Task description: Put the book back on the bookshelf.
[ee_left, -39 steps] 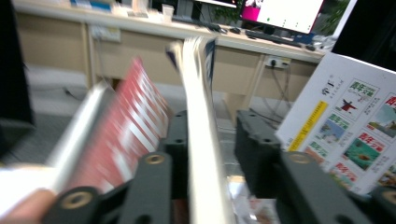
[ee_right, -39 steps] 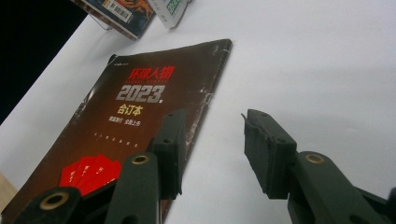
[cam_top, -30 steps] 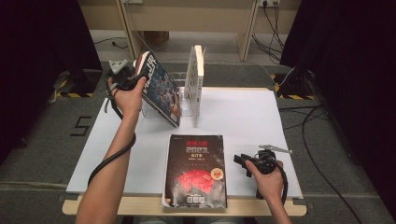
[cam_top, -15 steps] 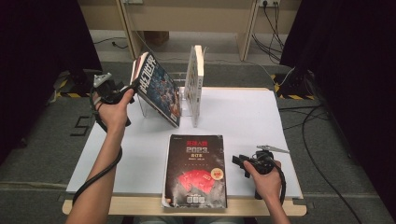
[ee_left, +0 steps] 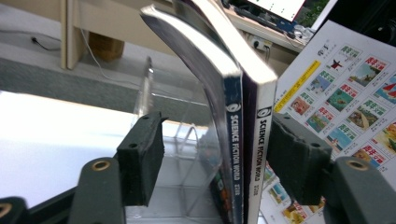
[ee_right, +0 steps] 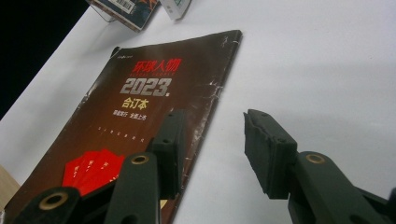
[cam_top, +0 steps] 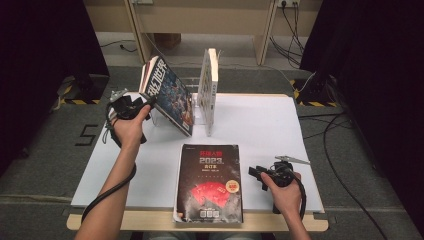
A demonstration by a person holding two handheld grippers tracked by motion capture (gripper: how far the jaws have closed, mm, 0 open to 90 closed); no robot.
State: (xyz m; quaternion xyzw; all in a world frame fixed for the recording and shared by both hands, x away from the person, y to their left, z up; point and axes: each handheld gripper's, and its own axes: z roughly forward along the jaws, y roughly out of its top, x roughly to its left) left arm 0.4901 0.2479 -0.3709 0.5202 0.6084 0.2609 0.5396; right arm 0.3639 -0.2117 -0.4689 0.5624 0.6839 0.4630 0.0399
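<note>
Left gripper (ee_left: 210, 163): sunk lower beside clear acrylic rack (ee_left: 182, 154); jaws just narrowed, straddling two leaning science-fiction magazines (ee_left: 243, 140), ungripped.
Right gripper (ee_right: 210, 149): wide, empty, unmoved.
Meaning: grip probably imminent.

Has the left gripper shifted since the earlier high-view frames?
Yes. The left gripper swung out left, then returned beside the leaning magazines, jaws just closing around them.

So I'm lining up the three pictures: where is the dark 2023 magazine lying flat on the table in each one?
High view: the 2023 magazine lies flat at the table's near edge, bottom centre.
Left gripper view: not in it.
Right gripper view: the magazine covers the left half, with the right gripper over its right edge.
Shared landmark: the leaning science fiction magazines.
</note>
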